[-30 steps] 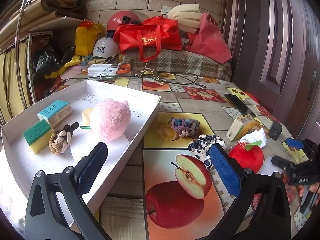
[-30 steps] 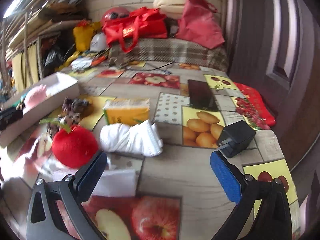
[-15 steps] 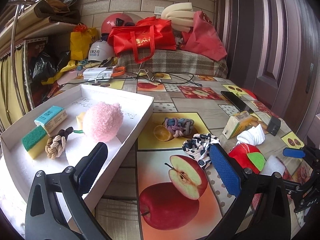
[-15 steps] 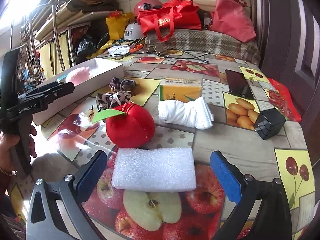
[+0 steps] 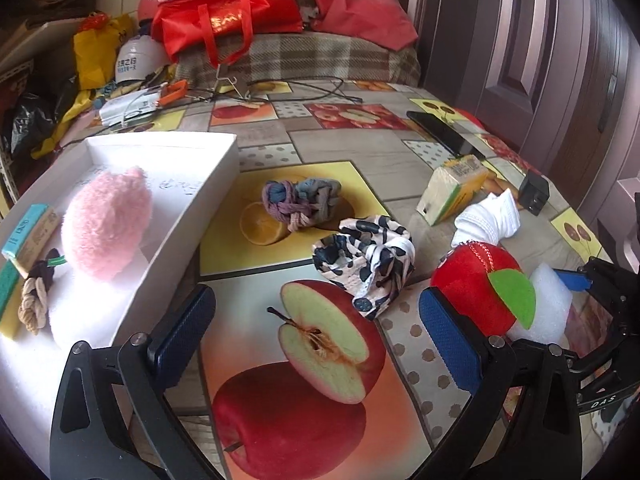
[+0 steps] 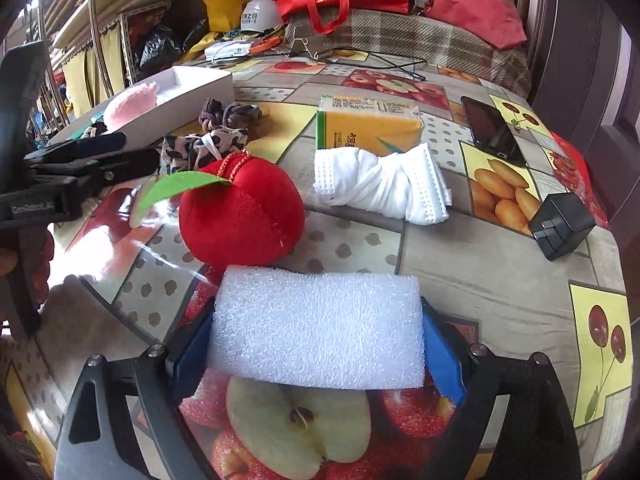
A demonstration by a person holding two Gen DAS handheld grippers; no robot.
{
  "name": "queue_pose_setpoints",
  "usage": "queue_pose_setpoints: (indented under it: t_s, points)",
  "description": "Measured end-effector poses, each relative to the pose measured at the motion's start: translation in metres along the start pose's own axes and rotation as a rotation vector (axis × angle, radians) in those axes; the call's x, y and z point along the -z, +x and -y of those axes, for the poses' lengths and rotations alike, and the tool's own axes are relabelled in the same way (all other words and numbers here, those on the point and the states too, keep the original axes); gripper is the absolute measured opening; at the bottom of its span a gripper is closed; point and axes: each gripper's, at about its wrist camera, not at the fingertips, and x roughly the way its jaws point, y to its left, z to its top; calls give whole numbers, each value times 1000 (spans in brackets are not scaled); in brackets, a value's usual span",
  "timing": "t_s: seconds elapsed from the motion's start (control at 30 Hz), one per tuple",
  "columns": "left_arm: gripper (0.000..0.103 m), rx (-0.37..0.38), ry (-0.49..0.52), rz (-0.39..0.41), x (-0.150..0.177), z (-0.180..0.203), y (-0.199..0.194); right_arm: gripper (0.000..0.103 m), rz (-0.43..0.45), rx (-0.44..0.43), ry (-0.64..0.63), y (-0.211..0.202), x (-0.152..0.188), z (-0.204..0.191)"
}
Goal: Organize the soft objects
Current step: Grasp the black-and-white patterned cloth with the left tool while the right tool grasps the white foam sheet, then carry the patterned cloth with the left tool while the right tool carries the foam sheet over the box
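My right gripper [image 6: 318, 346] is shut on a white foam block [image 6: 318, 330], its blue pads pressing both ends; the block also shows in the left wrist view [image 5: 546, 308]. A red plush apple [image 6: 240, 216] touches the block's far side. My left gripper [image 5: 316, 340] is open and empty above the tablecloth, right of the white tray [image 5: 188, 216]. The tray holds a pink fluffy ball [image 5: 106, 224], sponges and a rope knot. A spotted scrunchie [image 5: 366, 264], a braided knot [image 5: 300, 204] and a white cloth [image 6: 380, 184] lie on the table.
A yellow tissue pack [image 6: 368, 126], a phone [image 6: 492, 130] and a black charger [image 6: 562, 226] lie on the right of the table. Red bags [image 5: 232, 12], helmets and cables crowd the far end. Shelves stand at the left.
My right gripper moved forward and closed on the foam block. My left gripper shifted right and closer to the scrunchie and plush apple.
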Motion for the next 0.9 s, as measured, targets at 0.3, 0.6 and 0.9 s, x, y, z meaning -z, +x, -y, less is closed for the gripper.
queue_pose_setpoints:
  t_s: [0.3,0.6,0.9]
  points:
    - [83,-48,46,-76,-16,20,32,91,22,-31,137,-3,0,23]
    - [44,-25,84,-91,-23,32,44,91,62,-27,164,-10,1,28]
    - [43,-95,81,178,-16,32,-10,91,261,57,184,-46,6,29]
